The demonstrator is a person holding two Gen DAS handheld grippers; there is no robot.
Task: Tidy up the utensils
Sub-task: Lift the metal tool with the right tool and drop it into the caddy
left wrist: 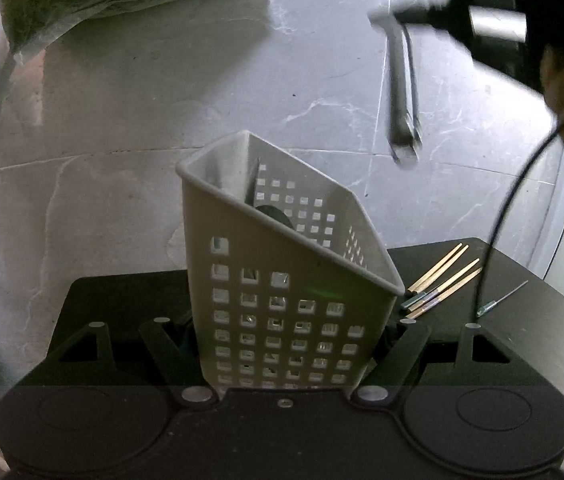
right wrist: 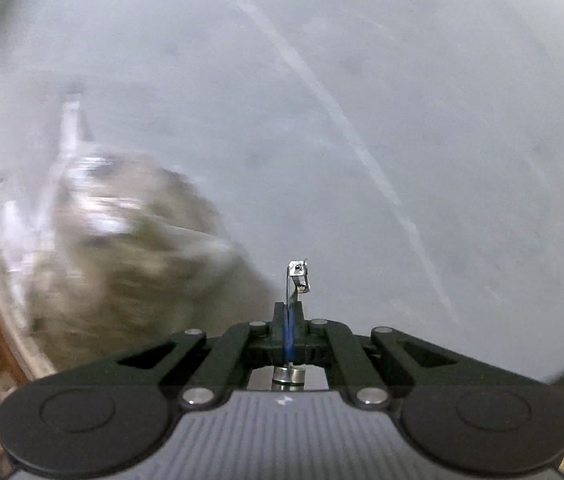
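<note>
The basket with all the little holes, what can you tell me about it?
The basket is pale grey and looks like plastic. Its walls are full of small square holes in rows, and its top rim slants, high at the back and low at the front. It stands upright, squeezed between the fingers of the left gripper. Something dark sits inside it, too hidden to name. Thin wooden sticks lie just to its right.

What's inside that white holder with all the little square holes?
Inside the white holder, a dark rounded object and a thin upright piece show at the back. The front wall covers everything lower, so I can't tell what they are.
</note>
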